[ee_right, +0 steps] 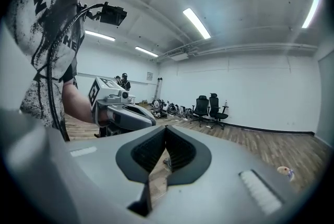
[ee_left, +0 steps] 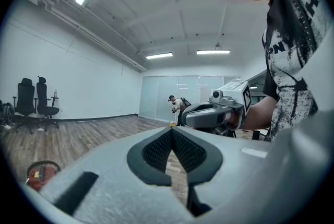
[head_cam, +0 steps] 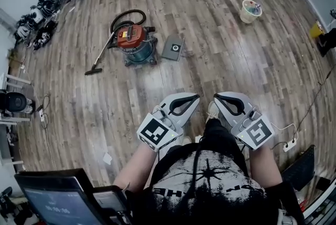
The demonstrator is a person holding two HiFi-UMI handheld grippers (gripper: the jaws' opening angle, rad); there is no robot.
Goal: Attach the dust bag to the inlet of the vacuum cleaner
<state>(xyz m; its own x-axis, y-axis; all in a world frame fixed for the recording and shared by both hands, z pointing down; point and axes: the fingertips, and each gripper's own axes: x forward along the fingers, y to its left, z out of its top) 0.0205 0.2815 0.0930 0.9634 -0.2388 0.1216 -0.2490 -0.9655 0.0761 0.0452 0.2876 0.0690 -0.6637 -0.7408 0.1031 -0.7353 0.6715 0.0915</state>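
Observation:
The vacuum cleaner (head_cam: 134, 42), with a red top, a blue-grey drum and a black hose, stands on the wooden floor far ahead; its edge shows as the vacuum's red top (ee_left: 39, 173). Right of it lies the dust bag (head_cam: 173, 47), a flat grey square with a round hole. My left gripper (head_cam: 196, 96) and right gripper (head_cam: 216, 97) are held side by side at waist height, well short of both. Each is shut with nothing between its pads. The left gripper's own jaws (ee_left: 171, 132) meet at the tip, and so do the right gripper's jaws (ee_right: 165, 129).
A cream bucket (head_cam: 251, 10) stands at the far right and shows again as the bucket (ee_right: 284, 172). Office chairs (ee_right: 210, 108) and gear line the far wall. A screen (head_cam: 58, 197) is at my lower left, a power strip (head_cam: 290, 145) at right. Another person (ee_left: 178, 105) stands far off.

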